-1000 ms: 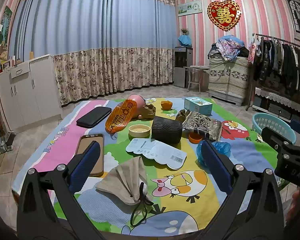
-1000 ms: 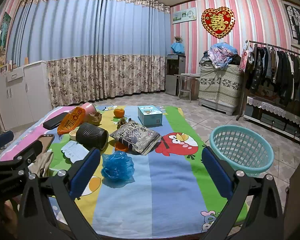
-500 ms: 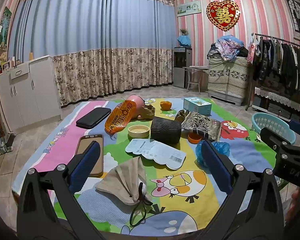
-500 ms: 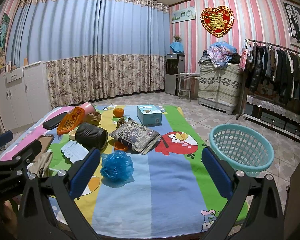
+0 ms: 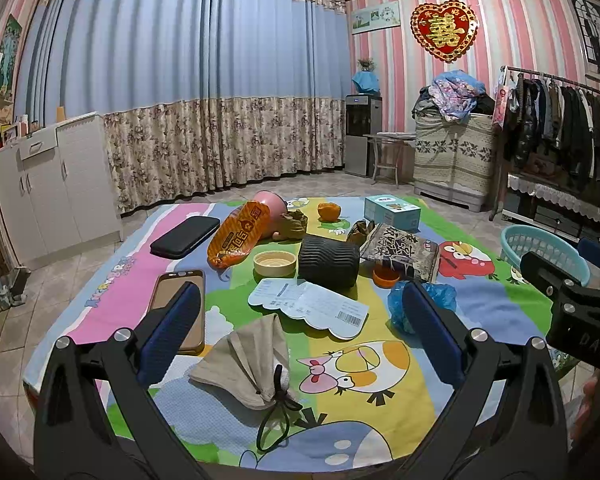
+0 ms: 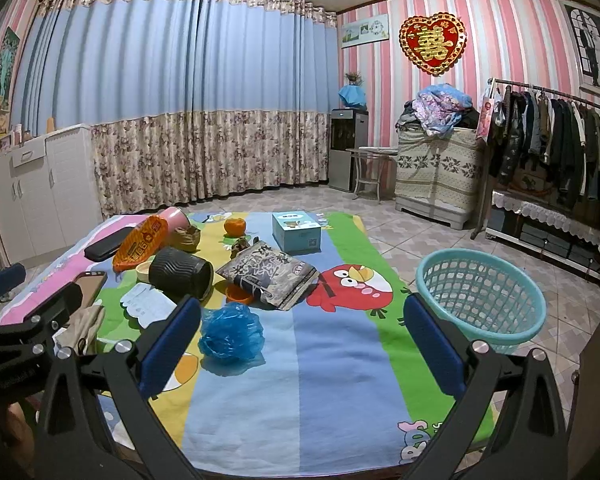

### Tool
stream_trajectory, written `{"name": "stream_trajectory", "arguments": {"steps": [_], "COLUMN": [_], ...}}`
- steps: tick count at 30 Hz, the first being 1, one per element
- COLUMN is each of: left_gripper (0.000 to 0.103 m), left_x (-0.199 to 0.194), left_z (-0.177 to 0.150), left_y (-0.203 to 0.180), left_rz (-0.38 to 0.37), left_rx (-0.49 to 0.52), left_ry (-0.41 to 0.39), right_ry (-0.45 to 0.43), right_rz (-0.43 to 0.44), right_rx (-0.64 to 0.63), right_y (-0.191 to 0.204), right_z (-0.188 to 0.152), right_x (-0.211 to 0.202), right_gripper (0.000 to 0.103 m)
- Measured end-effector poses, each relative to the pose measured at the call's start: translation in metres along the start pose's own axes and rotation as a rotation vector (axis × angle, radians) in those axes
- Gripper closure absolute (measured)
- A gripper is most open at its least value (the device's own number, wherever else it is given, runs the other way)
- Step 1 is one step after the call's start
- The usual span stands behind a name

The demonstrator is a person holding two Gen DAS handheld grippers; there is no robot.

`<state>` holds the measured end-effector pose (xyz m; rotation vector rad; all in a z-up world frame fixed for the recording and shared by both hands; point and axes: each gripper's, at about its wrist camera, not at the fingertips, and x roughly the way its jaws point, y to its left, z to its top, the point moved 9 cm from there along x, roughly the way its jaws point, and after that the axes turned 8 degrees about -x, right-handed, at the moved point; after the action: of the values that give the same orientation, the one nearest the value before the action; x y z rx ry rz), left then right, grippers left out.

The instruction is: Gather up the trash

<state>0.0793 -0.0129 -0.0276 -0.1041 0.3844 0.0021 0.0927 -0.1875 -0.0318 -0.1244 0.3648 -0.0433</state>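
Nothing collected yet; both the left gripper (image 5: pixel 300 328) and right gripper (image 6: pixel 302 334) hang wide apart and empty; basket (image 6: pixel 480 294) bare, blue bag (image 6: pixel 231 334) and wrappers (image 6: pixel 140 244) untouched on the mat (image 6: pixel 340 360).

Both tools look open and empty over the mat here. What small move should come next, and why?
Probably ease the right tool forward and left toward the crumpled blue plastic bag. It is the nearest trash-like item, lying free on the mat, and the teal basket waits on that tool's right.
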Motion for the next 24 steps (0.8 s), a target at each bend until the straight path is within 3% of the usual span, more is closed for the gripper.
{"name": "stream_trajectory", "arguments": {"steps": [24], "left_gripper": [0.005], "left_x": [-0.0015], "left_z": [0.0], "left_y": [-0.0019], "left_rz": [0.0], "left_rx": [0.001], "left_ry": [0.0], "right_ry": [0.0], "right_rz": [-0.002], "right_rx": [0.004], "right_y": [-0.0026], "right_z": [-0.0008], "right_x": [-0.0008], "right_gripper": [0.004]}}
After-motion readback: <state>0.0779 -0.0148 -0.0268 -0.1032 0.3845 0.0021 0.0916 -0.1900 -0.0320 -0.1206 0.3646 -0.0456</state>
